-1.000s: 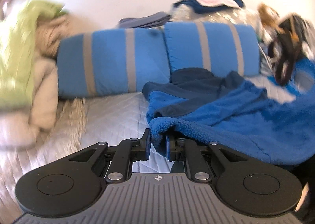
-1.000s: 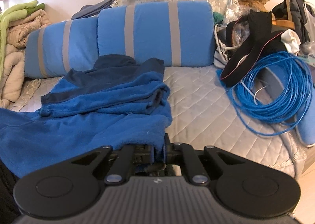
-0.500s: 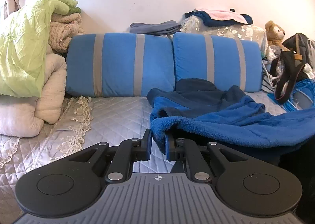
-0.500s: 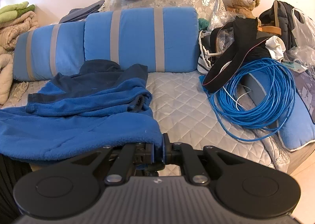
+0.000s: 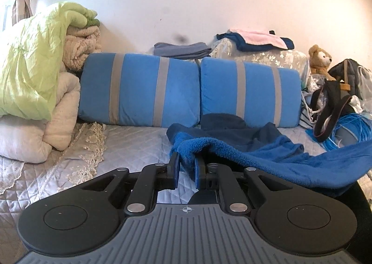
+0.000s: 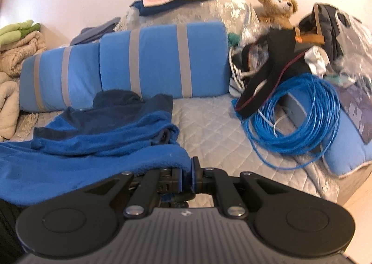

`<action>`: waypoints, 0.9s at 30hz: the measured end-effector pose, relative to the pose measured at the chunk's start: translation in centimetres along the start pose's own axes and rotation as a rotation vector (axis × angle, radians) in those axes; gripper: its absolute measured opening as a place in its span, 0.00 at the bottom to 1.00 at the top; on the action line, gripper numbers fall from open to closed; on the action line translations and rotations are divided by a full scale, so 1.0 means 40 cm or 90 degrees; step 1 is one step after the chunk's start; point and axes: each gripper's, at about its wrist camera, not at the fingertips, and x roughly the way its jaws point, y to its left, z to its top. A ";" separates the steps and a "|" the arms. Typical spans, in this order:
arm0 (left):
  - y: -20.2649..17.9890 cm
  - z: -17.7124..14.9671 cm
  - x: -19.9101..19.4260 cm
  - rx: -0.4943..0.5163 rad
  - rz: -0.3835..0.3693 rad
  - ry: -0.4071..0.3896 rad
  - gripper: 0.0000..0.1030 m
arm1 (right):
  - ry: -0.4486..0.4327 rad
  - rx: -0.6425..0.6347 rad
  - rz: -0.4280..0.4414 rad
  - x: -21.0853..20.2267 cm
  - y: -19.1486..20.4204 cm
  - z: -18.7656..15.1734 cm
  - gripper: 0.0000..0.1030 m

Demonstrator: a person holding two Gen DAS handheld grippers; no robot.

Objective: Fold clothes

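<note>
A blue fleece garment (image 5: pixel 274 159) with a dark navy hood and collar lies on the quilted bed, its near hem lifted. My left gripper (image 5: pixel 187 166) is shut on the hem's left corner, with fleece bunched between the pads. In the right wrist view the same blue fleece garment (image 6: pixel 93 148) spreads to the left, and my right gripper (image 6: pixel 186 171) is shut on its right corner. The hem hangs stretched between the two grippers, above the bed.
Two blue cushions with grey stripes (image 5: pixel 141 94) stand against the wall, folded clothes (image 5: pixel 253 40) stacked behind them. Folded quilts (image 5: pixel 34 73) are piled at the left. A blue cable coil (image 6: pixel 295 120), black bags (image 6: pixel 279 59) and a teddy bear (image 6: pixel 276 7) crowd the right. Grey quilted bedcover (image 6: pixel 209 129) lies between.
Both grippers have risen with the fleece hem held in them, and the views have tilted up. The hem now hangs higher off the bed.
</note>
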 end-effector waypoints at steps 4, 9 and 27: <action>0.001 0.016 0.025 0.007 0.000 -0.010 0.13 | -0.027 -0.015 0.003 0.004 0.005 0.042 0.07; 0.016 0.034 0.094 0.026 -0.002 -0.005 0.13 | -0.033 -0.043 0.016 0.062 0.012 0.093 0.07; 0.076 0.124 0.366 0.043 0.005 0.092 0.14 | 0.041 -0.087 0.029 0.282 0.065 0.251 0.08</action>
